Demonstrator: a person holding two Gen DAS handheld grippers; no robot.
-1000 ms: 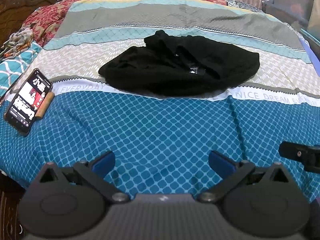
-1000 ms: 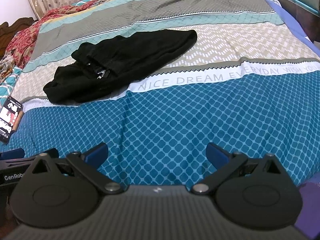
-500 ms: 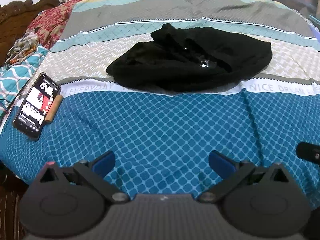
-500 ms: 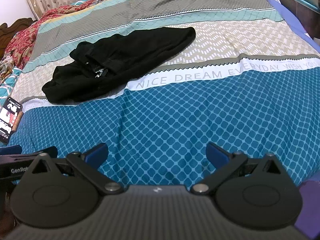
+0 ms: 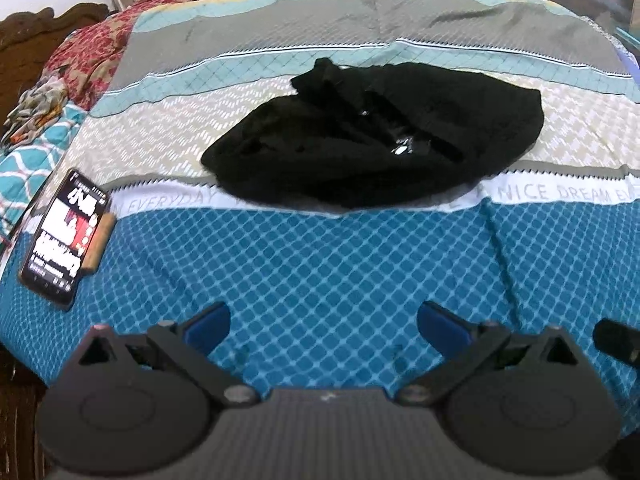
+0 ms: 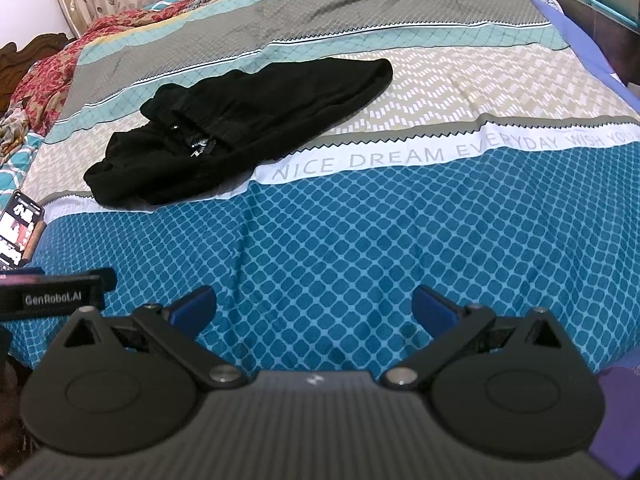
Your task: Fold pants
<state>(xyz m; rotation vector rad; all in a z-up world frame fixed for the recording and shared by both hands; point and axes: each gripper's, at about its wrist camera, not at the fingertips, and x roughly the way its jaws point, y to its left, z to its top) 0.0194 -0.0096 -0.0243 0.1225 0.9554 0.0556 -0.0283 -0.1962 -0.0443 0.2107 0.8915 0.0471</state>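
Black pants [image 5: 372,136] lie bunched, well beyond "NICE DREAM" band [image 6: 360,160] on bedsheet, partly over it. Left gripper [image 5: 324,322] and right gripper [image 6: 314,306] both spread wide, empty, hovering short of band. I judge step as approach. I'd find waistband near zipper glint [image 6: 200,146], pinch outer edges, spread flat first. Phone [image 5: 64,236] left of band: steer clear.
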